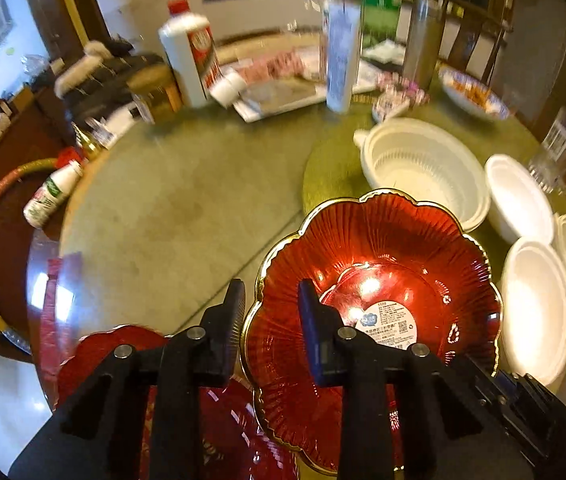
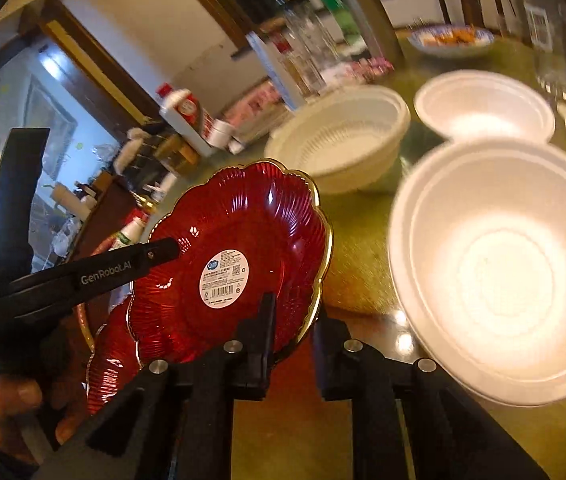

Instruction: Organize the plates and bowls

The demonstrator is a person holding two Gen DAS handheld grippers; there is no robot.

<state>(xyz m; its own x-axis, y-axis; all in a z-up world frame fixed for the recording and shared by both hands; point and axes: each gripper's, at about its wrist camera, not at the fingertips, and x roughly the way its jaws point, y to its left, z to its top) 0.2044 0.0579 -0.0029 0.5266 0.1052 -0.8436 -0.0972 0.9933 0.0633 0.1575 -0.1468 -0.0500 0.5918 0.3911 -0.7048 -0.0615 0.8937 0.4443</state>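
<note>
A red flower-shaped plate with a gold rim and a white sticker hangs tilted above the table. My left gripper is shut on its left rim, one finger lying across the plate's inside. My right gripper is shut on the plate at its near right rim. A second red plate lies below it, partly hidden. A white ribbed strainer bowl and three plain white bowls stand to the right; the nearest bowl is beside my right gripper.
The round table has a green cloth under glass. At the back stand a white bottle with a red cap, a steel flask and a blue-patterned dish of food. A glass mug stands at the right, and a small bottle lies at the left edge.
</note>
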